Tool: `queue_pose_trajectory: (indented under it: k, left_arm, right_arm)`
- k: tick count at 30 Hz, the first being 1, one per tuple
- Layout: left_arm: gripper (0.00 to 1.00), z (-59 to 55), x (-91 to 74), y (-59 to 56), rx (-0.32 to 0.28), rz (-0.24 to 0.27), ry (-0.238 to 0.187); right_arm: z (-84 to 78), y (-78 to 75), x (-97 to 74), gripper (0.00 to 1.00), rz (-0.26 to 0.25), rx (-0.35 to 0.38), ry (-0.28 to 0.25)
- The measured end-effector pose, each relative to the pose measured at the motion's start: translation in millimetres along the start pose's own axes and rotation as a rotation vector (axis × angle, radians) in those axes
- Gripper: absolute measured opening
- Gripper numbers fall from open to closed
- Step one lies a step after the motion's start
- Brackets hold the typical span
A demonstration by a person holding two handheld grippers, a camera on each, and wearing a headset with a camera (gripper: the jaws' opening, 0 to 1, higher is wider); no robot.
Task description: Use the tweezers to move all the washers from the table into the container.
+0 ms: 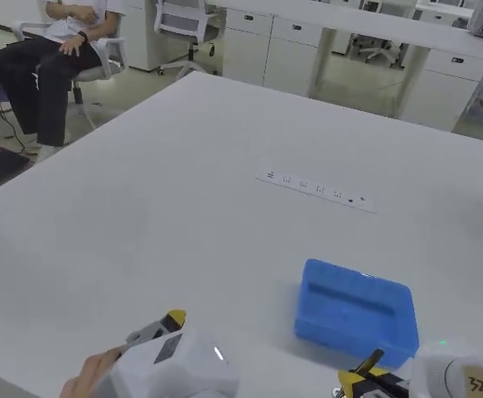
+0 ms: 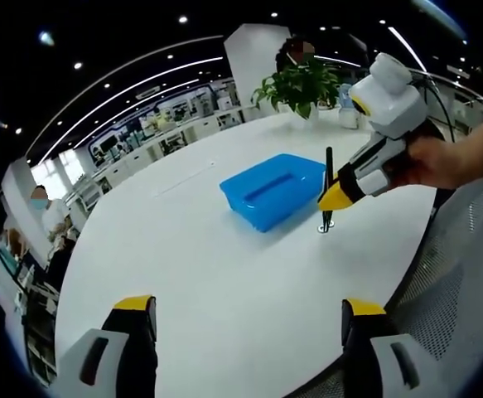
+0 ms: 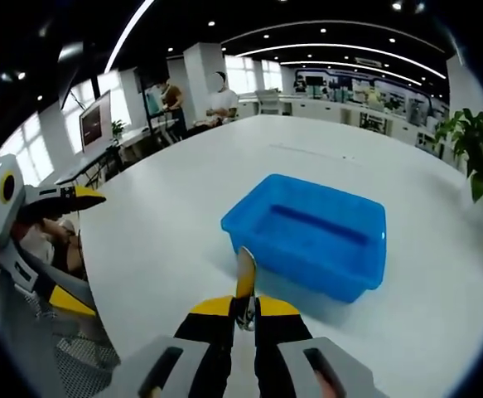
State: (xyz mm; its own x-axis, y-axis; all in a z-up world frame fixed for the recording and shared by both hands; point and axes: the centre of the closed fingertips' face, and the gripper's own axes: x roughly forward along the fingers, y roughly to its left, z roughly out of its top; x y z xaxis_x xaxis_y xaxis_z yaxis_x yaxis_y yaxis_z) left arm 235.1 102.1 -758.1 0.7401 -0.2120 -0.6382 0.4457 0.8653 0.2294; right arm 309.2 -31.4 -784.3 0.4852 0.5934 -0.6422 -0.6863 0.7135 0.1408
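The blue container stands on the white table near its front edge, and its inside looks bare. My right gripper is shut on the tweezers, just short of the container's near wall. In the left gripper view the right gripper holds the black tweezers upright, tip down on the table beside the container. A small speck lies at that tip, too small to name. My left gripper is open over bare table, and its yellow tip shows at the bottom left.
A white power strip is set into the table's middle. A person sits on a chair beyond the far left corner. A potted plant stands at the table's far side. The table edge runs close below both grippers.
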Motion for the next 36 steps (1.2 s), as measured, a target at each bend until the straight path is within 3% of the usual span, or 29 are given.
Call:
queue_pose_trajectory:
  k: [8,9,22,31,36]
  left_arm:
    - [0.94,-0.5,-0.1,1.0,-0.003,0.003,0.003]
    - [0.94,-0.6,-0.1,1.1,-0.002,0.005,0.003]
    - [0.94,-1.3,0.0,1.1,0.0,0.006,0.008]
    - [0.93,-2.8,0.1,2.3,0.005,0.013,0.015]
    - [0.93,-4.6,1.1,1.3,0.011,0.009,0.025]
  right_arm:
    - [-1.9,-2.3,3.0,0.05,-0.006,-0.019,0.015]
    - [0.7,-2.3,3.0,0.05,-0.006,-0.018,-0.006]
    - [-1.6,-4.2,3.0,0.04,-0.026,-0.023,-0.03]
    - [1.9,-4.6,5.6,0.05,-0.017,-0.015,0.014]
    - [21.5,-3.2,-4.6,0.05,-0.012,-0.023,-0.029]
